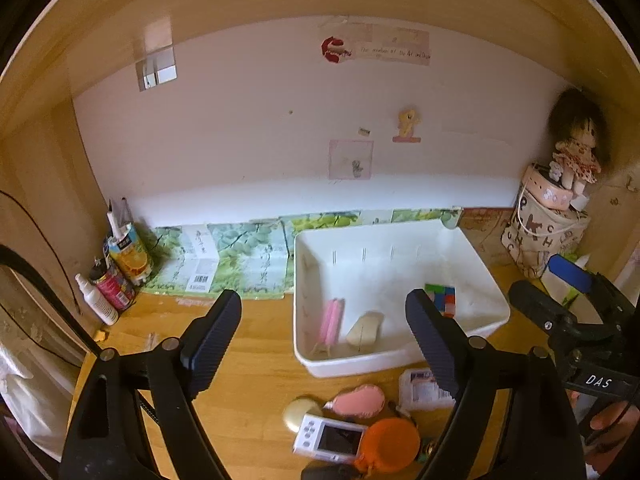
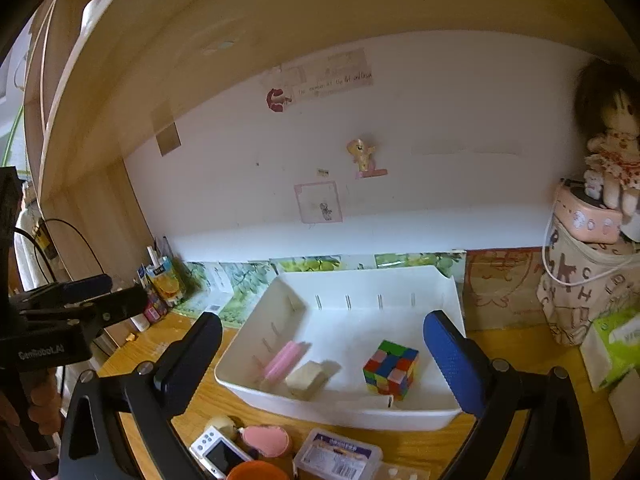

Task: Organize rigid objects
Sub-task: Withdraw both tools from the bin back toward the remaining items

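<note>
A white bin (image 1: 480, 280) (image 2: 348, 416) stands on the wooden desk. Inside it lie a pink comb-like piece (image 1: 332, 320) (image 2: 282, 360), a cream block (image 1: 364, 330) (image 2: 306, 378) and a colour cube (image 2: 390, 368) (image 1: 444, 298). My left gripper (image 1: 324, 336) is open above the bin's near left corner, nothing between its fingers. My right gripper (image 2: 322, 364) is open in front of the bin, its jaws framing the bin's contents without touching them. On the desk before the bin lie a white camera (image 1: 330, 438) (image 2: 220, 454), a pink oval piece (image 1: 358, 400) (image 2: 266, 440), an orange cup (image 1: 390, 446) and a clear plastic case (image 1: 422, 390) (image 2: 338, 456).
Bottles and a juice carton (image 1: 130, 256) crowd the back left corner. A lettered fabric bag (image 1: 540, 236) with a doll (image 1: 576, 148) on top stands at the back right, a green tissue pack (image 2: 616, 340) beside it. A shelf overhangs the desk. A hand (image 1: 608, 420) holds the right gripper.
</note>
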The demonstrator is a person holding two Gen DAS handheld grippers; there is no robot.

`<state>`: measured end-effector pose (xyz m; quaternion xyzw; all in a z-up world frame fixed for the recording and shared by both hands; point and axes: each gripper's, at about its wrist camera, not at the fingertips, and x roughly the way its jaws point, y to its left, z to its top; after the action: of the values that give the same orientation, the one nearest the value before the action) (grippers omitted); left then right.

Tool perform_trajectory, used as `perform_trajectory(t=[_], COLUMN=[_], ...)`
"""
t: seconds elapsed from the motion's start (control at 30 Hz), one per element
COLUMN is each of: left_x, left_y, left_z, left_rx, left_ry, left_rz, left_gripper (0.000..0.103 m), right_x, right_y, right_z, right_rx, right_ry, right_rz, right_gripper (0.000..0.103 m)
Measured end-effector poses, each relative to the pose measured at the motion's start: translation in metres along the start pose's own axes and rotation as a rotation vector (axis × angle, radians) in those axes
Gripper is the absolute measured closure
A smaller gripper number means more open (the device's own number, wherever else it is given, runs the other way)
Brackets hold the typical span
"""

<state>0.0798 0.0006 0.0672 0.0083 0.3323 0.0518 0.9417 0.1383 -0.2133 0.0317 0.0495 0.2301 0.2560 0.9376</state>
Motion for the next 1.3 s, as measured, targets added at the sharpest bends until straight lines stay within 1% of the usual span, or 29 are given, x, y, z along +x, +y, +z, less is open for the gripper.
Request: perform_trajectory(t=[0.37, 0.67, 0.87, 1.0, 1.2, 1.3], left_x=[-0.014, -0.019, -0.014, -0.008, 0.006, 0.014], left_y=[0.021, 0.037, 0.049, 0.056, 0.065, 0.068], left_z=[-0.026, -0.049, -0.066, -0.076, -0.091, -0.098], left_rx=[0.058, 0.097, 0.113, 0.131, 0.156, 0.16], left_ry=[0.073, 0.144, 0.204, 0.235, 0.288, 0.324], left_rz=[-0.052, -0.118, -0.155, -0.176, -0.193, -0.188], left_gripper=[0.016, 0.016, 0.016, 0.016, 0.016, 0.016], right_x=[-0.021, -0.029, -0.031, -0.028, -0.022, -0.019], right_y=[0.039, 0.068, 0.079, 0.083, 0.086, 0.087], right_z=[-0.042, -0.07, -0.087, -0.102, -0.127, -0.138], right_rx=[-0.025, 0.024, 0.09, 0.161, 0.249, 0.274], right_ry=[0.039, 0.061, 0.08, 0.108, 0.147, 0.169], right_rz=[-0.09, -0.146, -0.184, -0.211, -0.248, -0.262], right_gripper=[0.002, 0.002, 0.002, 0.002, 0.002, 0.002])
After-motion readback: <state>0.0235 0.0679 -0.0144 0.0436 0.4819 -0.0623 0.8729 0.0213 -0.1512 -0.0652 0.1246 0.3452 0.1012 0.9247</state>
